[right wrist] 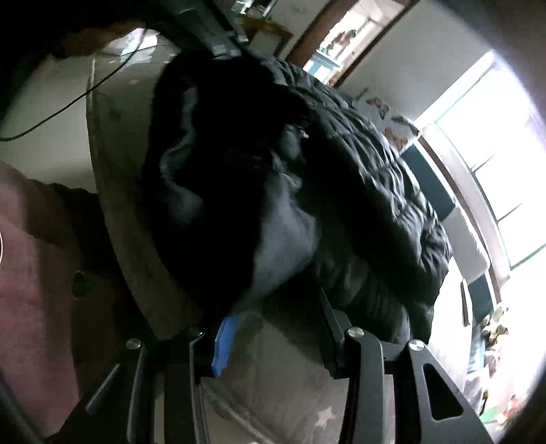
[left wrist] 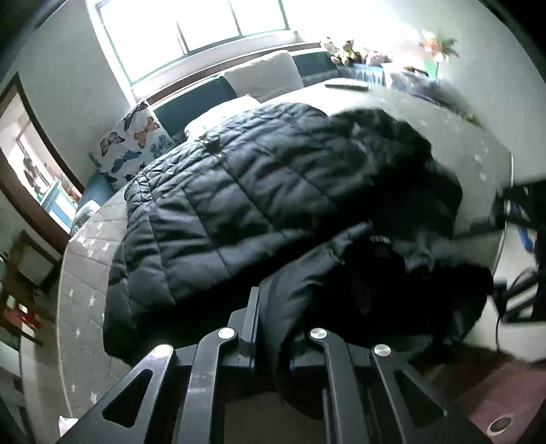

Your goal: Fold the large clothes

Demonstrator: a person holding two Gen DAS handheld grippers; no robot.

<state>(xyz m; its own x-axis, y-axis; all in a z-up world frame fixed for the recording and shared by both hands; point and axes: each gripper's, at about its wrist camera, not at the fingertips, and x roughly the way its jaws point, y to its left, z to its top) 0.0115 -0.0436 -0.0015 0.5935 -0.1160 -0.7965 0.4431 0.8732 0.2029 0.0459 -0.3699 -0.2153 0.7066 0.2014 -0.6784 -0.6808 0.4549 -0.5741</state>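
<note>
A black quilted puffer jacket (left wrist: 239, 191) lies spread over a bed with a grey star-print cover (left wrist: 85, 273). A dark fur-trimmed hood (left wrist: 392, 136) is bunched at its right side. In the left wrist view my left gripper (left wrist: 273, 307) is shut on a fold of the jacket's near edge; the cloth hides one finger. My right gripper shows blurred at the bed's right edge (left wrist: 522, 239). In the right wrist view the right gripper (right wrist: 276, 307) stands partly open, its blue pad (right wrist: 223, 341) to the left. The jacket (right wrist: 358, 170) bulges just past its fingertips, and bed cover (right wrist: 273, 392) shows between the fingers.
A butterfly-print cushion (left wrist: 133, 143) and white pillows (left wrist: 266, 75) lean at the headboard under a bright window (left wrist: 191, 30). A flat dark object (left wrist: 346, 86) lies on the far bed. Toys (left wrist: 344, 51) line the back ledge. A cable (right wrist: 68, 102) runs beside the bed over the floor.
</note>
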